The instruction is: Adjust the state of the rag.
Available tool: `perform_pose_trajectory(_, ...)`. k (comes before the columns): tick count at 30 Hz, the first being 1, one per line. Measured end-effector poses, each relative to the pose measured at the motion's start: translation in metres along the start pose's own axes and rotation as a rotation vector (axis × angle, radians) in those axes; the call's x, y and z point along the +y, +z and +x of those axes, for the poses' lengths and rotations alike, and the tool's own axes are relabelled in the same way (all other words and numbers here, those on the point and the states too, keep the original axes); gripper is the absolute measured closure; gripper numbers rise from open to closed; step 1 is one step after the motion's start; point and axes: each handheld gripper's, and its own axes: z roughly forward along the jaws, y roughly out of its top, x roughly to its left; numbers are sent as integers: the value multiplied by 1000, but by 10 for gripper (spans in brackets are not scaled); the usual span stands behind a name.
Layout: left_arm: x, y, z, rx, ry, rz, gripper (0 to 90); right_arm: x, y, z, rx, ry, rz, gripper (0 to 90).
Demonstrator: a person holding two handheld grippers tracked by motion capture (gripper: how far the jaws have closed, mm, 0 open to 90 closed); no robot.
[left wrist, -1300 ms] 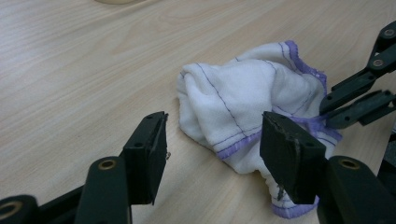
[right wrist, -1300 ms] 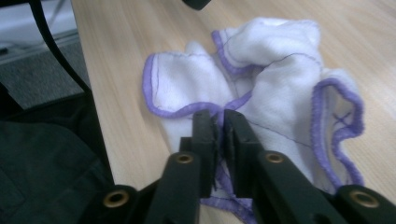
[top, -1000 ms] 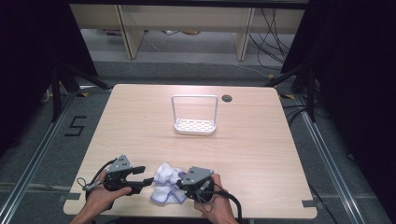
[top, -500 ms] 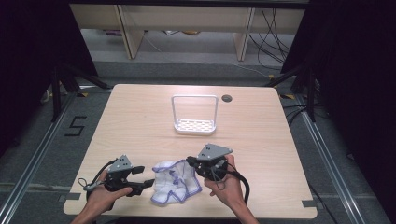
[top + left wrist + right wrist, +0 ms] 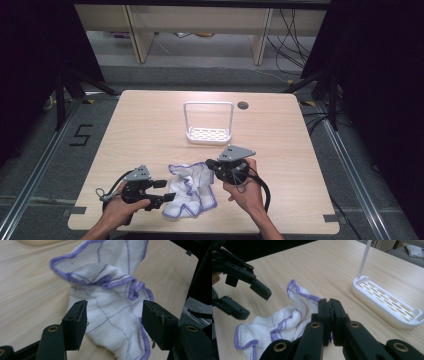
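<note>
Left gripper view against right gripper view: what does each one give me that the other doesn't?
Left gripper view: the cloth lying between the left gripper's open jaws, which have just been closing a little but are not pressing it. Right gripper view: the right gripper shut on the cloth's purple hem, and the white rack. Both: cloth, table, left gripper.

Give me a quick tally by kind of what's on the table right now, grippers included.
Cloths: 1, the white cloth with purple edging
Racks: 1, the white slotted rack with a wire hoop
Grippers: 2, the left gripper, open beside the cloth, and the right gripper, shut on the cloth's edge
Total: 4
</note>
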Motion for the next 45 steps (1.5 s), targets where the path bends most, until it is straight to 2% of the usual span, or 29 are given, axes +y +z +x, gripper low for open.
perform_pose_trajectory(2,4,7,-4,-6,11,11,387,-1,0,-2,-16,12,-4,884)
perform_pose_trajectory(5,8,14,-6,3,10,17,396,-2,1,-5,0,9,2,884)
perform_pose_trajectory(6,11,22,-7,8,15,16,397,-2,1,-5,2,12,4,884)
perform_pose_trajectory(7,13,25,-8,4,6,17,396,-3,0,-4,-10,31,8,884)
perform_pose_trajectory(9,17,29,-9,22,0,8,390,-3,0,-5,-13,31,7,884)
perform_pose_trajectory(10,20,32,-10,16,-1,12,385,-3,-1,-5,-11,31,7,884)
perform_pose_trajectory(13,24,42,-14,64,21,8,347,-3,-1,-5,-9,31,7,883)
perform_pose_trajectory(14,24,46,-16,82,25,21,338,-3,-1,-4,-2,36,13,884)
perform_pose_trajectory(15,25,49,-17,101,44,34,343,-3,0,-5,7,12,8,883)
perform_pose_trajectory(16,25,52,-17,123,79,56,363,-3,0,-5,8,15,9,884)
perform_pose_trajectory(17,24,55,-17,139,89,61,434,-3,0,-5,9,16,10,883)
perform_pose_trajectory(18,24,57,-16,143,92,68,487,-3,1,-5,9,18,11,883)
perform_pose_trajectory(19,24,57,-15,149,113,80,532,-4,1,-4,11,22,11,883)
perform_pose_trajectory(20,24,57,-16,140,116,63,624,-4,1,-4,1,26,12,883)
perform_pose_trajectory(22,24,55,-17,134,136,50,735,-5,1,-3,12,38,18,883)
perform_pose_trajectory(23,24,54,-17,128,130,25,792,-5,2,-5,12,13,15,883)
perform_pose_trajectory(24,24,51,-16,130,158,46,833,-6,1,-5,7,17,11,883)
perform_pose_trajectory(26,24,48,-13,114,150,38,860,-6,-1,-6,1,33,16,883)
perform_pose_trajectory(28,24,45,-13,108,151,38,866,-6,-2,-8,4,23,12,884)
perform_pose_trajectory(31,26,30,-10,77,181,36,868,-7,-4,-11,-10,20,2,884)
perform_pose_trajectory(32,27,25,-9,74,184,32,869,-7,-6,-11,-14,47,14,884)
perform_pose_trajectory(34,30,14,-7,75,187,31,869,-7,-7,-14,-4,34,2,884)
perform_pose_trajectory(35,31,8,-5,83,197,31,869,-7,-10,-13,-10,56,4,884)
perform_pose_trajectory(36,31,8,-5,83,197,31,869,-7,-10,-13,-10,56,4,884)
perform_pose_trajectory(37,34,-2,-1,77,201,21,869,-6,-13,-16,-5,31,-10,884)
perform_pose_trajectory(39,38,-11,2,83,205,10,869,-5,-18,-16,-15,23,-20,884)
perform_pose_trajectory(40,39,-15,4,82,207,9,870,-5,-22,-15,-21,56,-16,884)
perform_pose_trajectory(42,43,-22,7,87,227,17,870,-4,-27,-18,-25,39,-32,884)
perform_pose_trajectory(45,48,-30,10,82,244,23,870,-5,-40,-21,-41,60,-37,884)
